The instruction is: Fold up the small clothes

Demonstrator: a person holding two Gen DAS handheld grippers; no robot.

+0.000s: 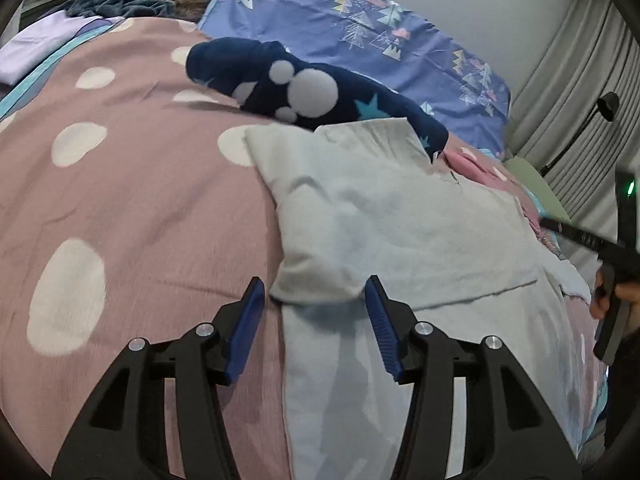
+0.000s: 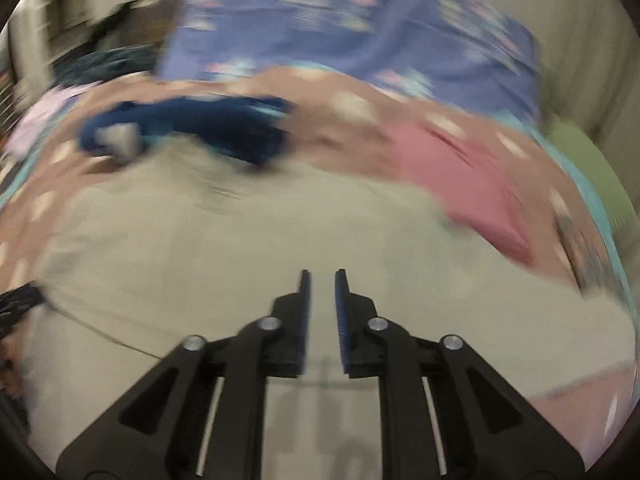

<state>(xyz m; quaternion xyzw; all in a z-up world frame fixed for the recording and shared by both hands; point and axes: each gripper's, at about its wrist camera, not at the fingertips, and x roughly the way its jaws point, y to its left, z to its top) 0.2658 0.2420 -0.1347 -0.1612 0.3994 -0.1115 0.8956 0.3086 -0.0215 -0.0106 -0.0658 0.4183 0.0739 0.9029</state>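
A pale grey-blue small garment (image 1: 392,232) lies on the pink spotted bedspread (image 1: 120,200), with one part folded over onto itself. My left gripper (image 1: 316,292) is open, and a folded corner of the garment lies between its blue fingertips. The garment fills the lower half of the blurred right wrist view (image 2: 240,248). My right gripper (image 2: 322,280) hovers over it with a narrow gap between its fingers, holding nothing. The right gripper's body also shows at the right edge of the left wrist view (image 1: 612,280).
A navy fleece garment with white spots (image 1: 304,84) lies just beyond the pale one, also visible in the right wrist view (image 2: 200,124). A pink garment (image 2: 460,176) lies to the right. A blue patterned pillow (image 1: 360,32) is at the back, curtains (image 1: 568,100) at right.
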